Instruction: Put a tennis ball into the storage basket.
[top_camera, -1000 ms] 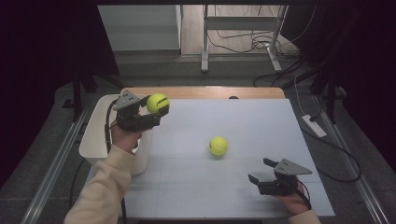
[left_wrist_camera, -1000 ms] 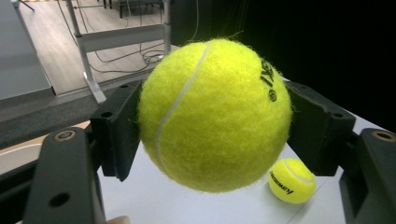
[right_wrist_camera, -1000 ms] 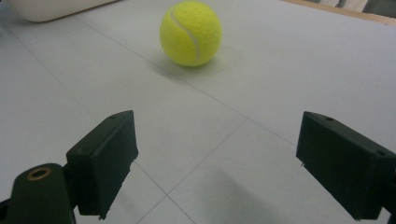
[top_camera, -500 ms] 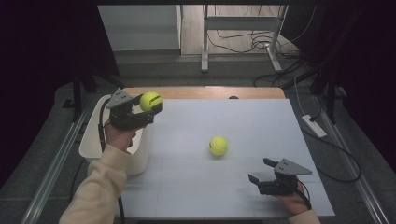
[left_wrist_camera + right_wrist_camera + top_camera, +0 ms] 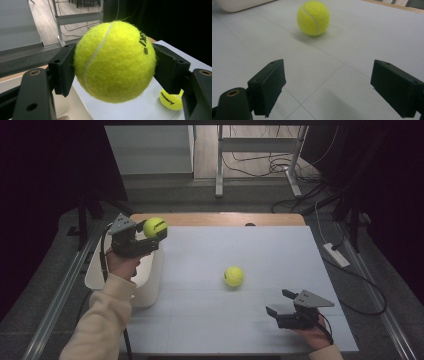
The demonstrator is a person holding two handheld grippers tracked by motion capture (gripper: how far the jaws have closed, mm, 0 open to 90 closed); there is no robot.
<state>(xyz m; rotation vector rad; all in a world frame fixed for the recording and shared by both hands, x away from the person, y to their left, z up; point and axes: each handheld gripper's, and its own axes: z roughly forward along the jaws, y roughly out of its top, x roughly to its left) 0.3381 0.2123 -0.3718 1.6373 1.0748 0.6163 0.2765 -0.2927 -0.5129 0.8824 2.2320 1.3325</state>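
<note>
My left claw (image 5: 150, 237) has its jaws clamped on a tennis ball (image 5: 155, 227), one pad on each side, clear in the left gripper view (image 5: 115, 61). In the high view the ball sits in the upper left of the frame, held above the far rim of the white bin (image 5: 150, 285) that stands at the left edge of the worktop (image 5: 260, 255). I judge the step in hand to be the drop: ball carried, not yet released. Next I would bring it squarely over the bin's mouth, then part the jaws.

My right claw (image 5: 278, 304) rests low at the lower right of the high view, jaws spread wide with nothing between them (image 5: 324, 90). A second tennis ball (image 5: 234, 276) lies on the worktop near the frame's middle, well apart from that claw and straight ahead in the right gripper view (image 5: 313, 18); I take it as the next pick.

My forearm and claw hide most of the bin's inside, so I cannot tell what it holds. The surroundings are dark.
</note>
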